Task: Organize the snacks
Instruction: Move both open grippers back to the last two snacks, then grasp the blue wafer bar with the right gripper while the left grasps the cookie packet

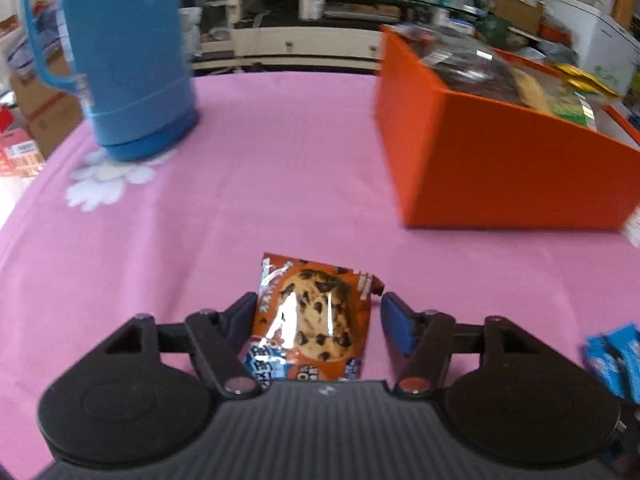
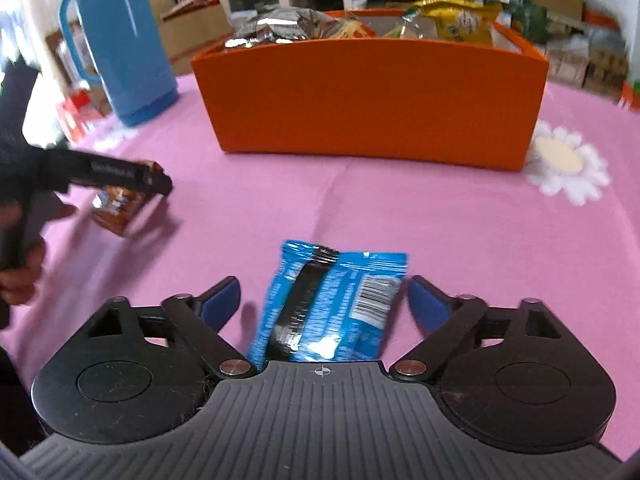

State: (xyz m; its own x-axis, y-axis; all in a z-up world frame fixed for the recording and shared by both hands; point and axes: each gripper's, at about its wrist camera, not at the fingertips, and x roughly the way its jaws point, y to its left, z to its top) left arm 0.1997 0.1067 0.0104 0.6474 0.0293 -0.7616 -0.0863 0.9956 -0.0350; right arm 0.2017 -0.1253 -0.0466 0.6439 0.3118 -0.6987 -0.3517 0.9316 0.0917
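So here's where I'm at. My left claw is down around the cookie packet on the pink desk. One blue pad is right against the packet's left edge, the other sits just off its right edge with a sliver of gap, so I'm calling it not clamped yet. From the right wrist view the same packet lies near the desk's left edge, under the left claw's finger, with my left hand behind it.

My right claw is spread wide around the blue snack packet, which lies flat, back side up, barcode showing. Both pads stand clear of it, nothing gripped.

The orange box sits toward the far edge of the desk, already stuffed with silver and yellow bags. Open pink cloth lies between both packets and the box wall. The big blue thermos stands at the far left, well apart from the box. There's a white flower print on the cloth just beside the box's right end. Background shelves are a blurry mess, can't tell much.
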